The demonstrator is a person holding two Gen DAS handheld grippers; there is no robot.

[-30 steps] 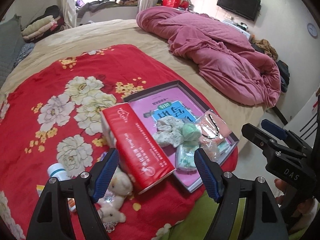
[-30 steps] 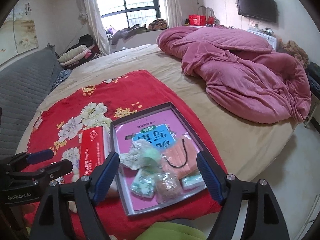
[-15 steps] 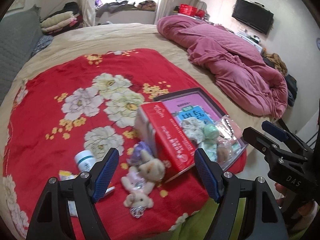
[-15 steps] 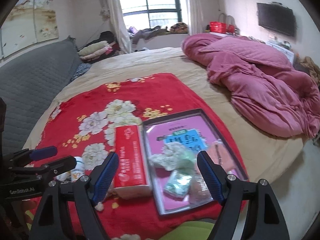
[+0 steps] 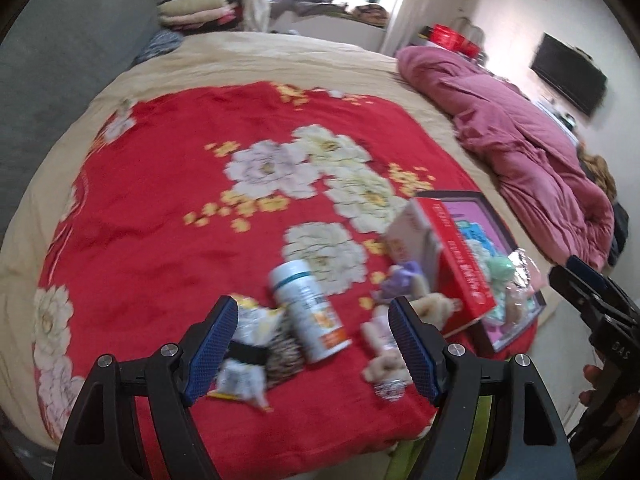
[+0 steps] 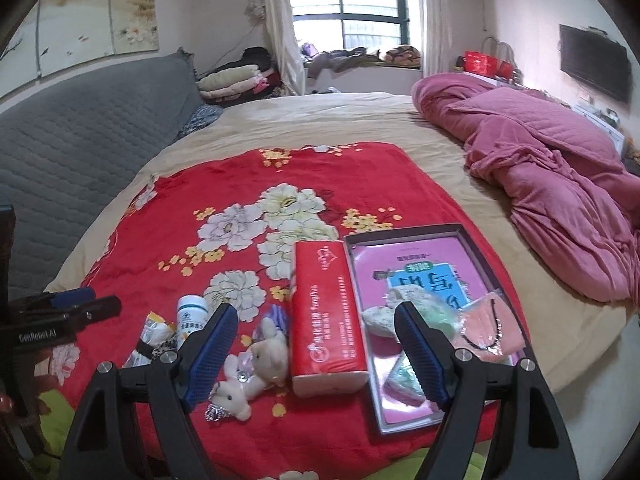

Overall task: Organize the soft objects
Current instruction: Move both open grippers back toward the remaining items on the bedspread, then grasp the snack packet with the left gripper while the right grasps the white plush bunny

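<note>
Though unheld, plush rabbit between jaws.

Small plush toys, cream and pink, are lying tumbled on the red floral blanket at the tissue pack's nine o'clock. Bagged soft items, mint, floral white and salmon, are resting inside the shallow tray at its three o'clock.

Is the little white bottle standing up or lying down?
Lying down. The white bottle lies on its side on the red flowered blanket, its cap pointing toward the far side of the bed.
</note>
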